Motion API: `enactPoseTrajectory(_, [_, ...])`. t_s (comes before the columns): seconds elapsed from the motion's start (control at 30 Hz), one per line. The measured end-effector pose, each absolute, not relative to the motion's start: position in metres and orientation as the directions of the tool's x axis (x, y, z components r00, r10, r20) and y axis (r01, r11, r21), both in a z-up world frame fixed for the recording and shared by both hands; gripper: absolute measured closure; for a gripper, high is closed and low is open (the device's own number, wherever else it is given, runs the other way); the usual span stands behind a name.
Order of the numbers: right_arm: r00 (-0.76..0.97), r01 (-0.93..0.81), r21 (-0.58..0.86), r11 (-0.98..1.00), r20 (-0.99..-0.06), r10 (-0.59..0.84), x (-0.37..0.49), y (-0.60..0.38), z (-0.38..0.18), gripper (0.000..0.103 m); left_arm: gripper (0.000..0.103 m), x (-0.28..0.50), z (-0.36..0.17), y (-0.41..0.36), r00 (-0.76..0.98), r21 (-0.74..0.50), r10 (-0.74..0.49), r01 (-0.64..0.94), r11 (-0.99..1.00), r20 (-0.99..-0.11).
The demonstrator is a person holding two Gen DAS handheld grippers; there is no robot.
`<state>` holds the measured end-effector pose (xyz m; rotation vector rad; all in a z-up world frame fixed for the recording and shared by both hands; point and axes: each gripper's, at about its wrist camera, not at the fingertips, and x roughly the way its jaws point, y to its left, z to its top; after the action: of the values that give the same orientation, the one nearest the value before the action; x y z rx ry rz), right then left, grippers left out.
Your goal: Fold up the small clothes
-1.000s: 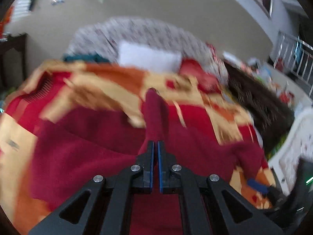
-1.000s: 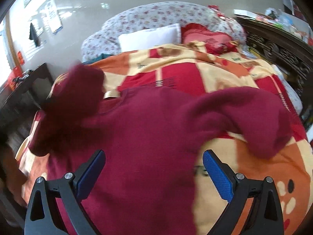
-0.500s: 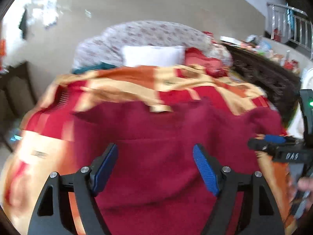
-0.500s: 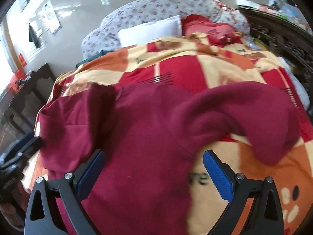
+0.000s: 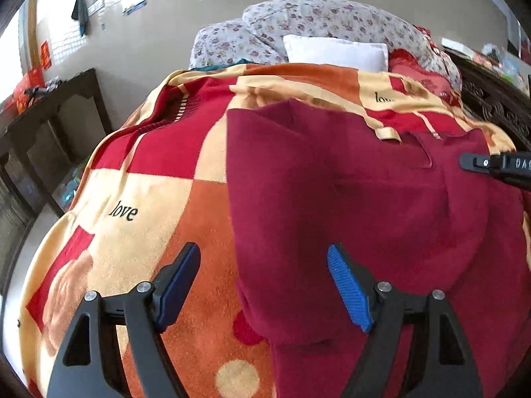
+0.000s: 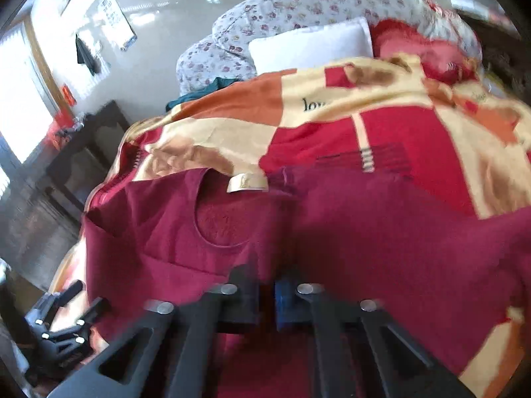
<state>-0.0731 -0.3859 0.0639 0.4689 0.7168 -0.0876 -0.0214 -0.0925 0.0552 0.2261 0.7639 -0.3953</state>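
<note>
A dark red sweater (image 5: pixel 365 192) lies spread on the patterned blanket, its left sleeve folded in over the body. My left gripper (image 5: pixel 264 285) is open and empty, hovering over the sweater's left edge. In the right wrist view the sweater (image 6: pixel 381 232) shows its round neckline at the left. My right gripper (image 6: pixel 265 295) is shut on a fold of the sweater's cloth; the view is blurred. The right gripper's tip also shows at the right edge of the left wrist view (image 5: pixel 497 165). The left gripper shows at the lower left of the right wrist view (image 6: pixel 59 325).
An orange, red and cream blanket (image 5: pixel 149 199) covers the bed. A white pillow (image 5: pixel 335 51) and flowered bedding (image 5: pixel 315 20) lie at the head. A dark wooden cabinet (image 5: pixel 49 132) stands left of the bed, and dark furniture (image 5: pixel 497 106) stands to the right.
My left gripper let go of the sleeve, opened and drew back to the left. My right gripper went from open to shut on the sweater's cloth.
</note>
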Motion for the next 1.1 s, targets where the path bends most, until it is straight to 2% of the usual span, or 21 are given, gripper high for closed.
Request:
enactPoseTrajectory(0.17, [0.819,0.254,0.376,0.891,-0.574,0.009,-0.116,-0.412,0.094,0.095,0.025,-0.017,0.061,-0.087,0.679,0.046,-0.260,0.397,0.917,-0.687])
enactPoseTrajectory(0.3, [0.777,0.336,0.219,0.916,-0.614,-0.138,-0.147,-0.415,0.088,0.095,0.024,-0.018,0.060,-0.087,0.667,0.012,-0.274,0.391,0.920,-0.693])
enactPoseTrajectory(0.33, [0.754,0.368,0.194,0.909,-0.635,-0.170,-0.153,-0.418,0.080,0.092,0.024,-0.019,0.057,-0.090,0.666,0.027,-0.264,0.393,0.919,-0.698])
enactPoseTrajectory(0.4, [0.687,0.433,0.208,0.877,-0.706,-0.172,-0.163,-0.433,0.058,0.071,0.024,-0.020,0.049,-0.096,0.661,0.069,-0.237,0.401,0.913,-0.712])
enactPoseTrajectory(0.43, [0.687,0.430,0.238,0.871,-0.712,-0.145,-0.169,-0.437,0.055,0.068,0.024,-0.020,0.046,-0.099,0.657,0.087,-0.224,0.405,0.910,-0.720])
enactPoseTrajectory(0.47, [0.702,0.423,0.258,0.869,-0.700,-0.133,-0.176,-0.440,0.058,0.067,0.024,-0.019,0.045,-0.099,0.656,0.091,-0.220,0.406,0.909,-0.722])
enactPoseTrajectory(0.53, [0.709,0.451,0.208,0.868,-0.674,-0.207,-0.191,-0.437,0.077,0.055,0.024,-0.019,0.048,-0.097,0.664,0.084,-0.223,0.397,0.914,-0.714])
enactPoseTrajectory(0.57, [0.727,0.448,0.202,0.871,-0.650,-0.222,-0.196,-0.434,0.085,0.046,0.024,-0.019,0.052,-0.096,0.671,0.080,-0.223,0.389,0.918,-0.708])
enactPoseTrajectory(0.6, [0.758,0.424,0.215,0.880,-0.616,-0.215,-0.199,-0.429,0.097,0.041,0.024,-0.018,0.054,-0.095,0.677,0.077,-0.222,0.382,0.921,-0.702])
enactPoseTrajectory(0.67, [0.794,0.357,0.234,0.904,-0.586,-0.162,-0.195,-0.420,0.110,0.040,0.024,-0.015,0.061,-0.095,0.692,0.067,-0.219,0.362,0.930,-0.688])
enactPoseTrajectory(0.73, [0.794,0.318,0.193,0.928,-0.590,-0.149,-0.181,-0.409,0.115,0.038,0.024,-0.008,0.068,-0.097,0.699,0.054,-0.215,0.341,0.939,-0.682])
enactPoseTrajectory(0.83, [0.738,0.370,0.046,0.928,-0.621,-0.263,-0.151,-0.405,0.106,0.035,0.024,0.004,0.073,-0.106,0.711,0.056,-0.211,0.332,0.941,-0.671])
enactPoseTrajectory(0.9, [0.689,0.400,-0.008,0.916,-0.656,-0.307,-0.133,-0.414,0.094,0.023,0.024,0.014,0.072,-0.111,0.717,0.075,-0.191,0.322,0.944,-0.671])
enactPoseTrajectory(0.97, [0.637,0.443,-0.040,0.895,-0.689,-0.346,-0.121,-0.432,0.079,0.023,0.024,0.026,0.069,-0.116,0.711,0.088,-0.176,0.318,0.944,-0.681])
enactPoseTrajectory(1.0, [0.635,0.441,-0.031,0.897,-0.696,-0.336,-0.120,-0.437,0.075,0.027,0.024,0.031,0.068,-0.118,0.709,0.093,-0.170,0.316,0.944,-0.684])
enactPoseTrajectory(1.03, [0.644,0.421,-0.003,0.907,-0.704,-0.301,-0.119,-0.443,0.071,0.038,0.024,0.037,0.066,-0.121,0.708,0.098,-0.162,0.311,0.945,-0.687])
enactPoseTrajectory(1.07, [0.650,0.404,0.024,0.914,-0.711,-0.269,-0.119,-0.446,0.067,0.074,0.024,0.043,0.065,-0.123,0.708,0.100,-0.156,0.306,0.947,-0.689])
enactPoseTrajectory(1.1, [0.653,0.409,0.024,0.912,-0.705,-0.275,-0.121,-0.448,0.067,0.090,0.024,0.050,0.064,-0.125,0.708,0.100,-0.149,0.298,0.949,-0.690])
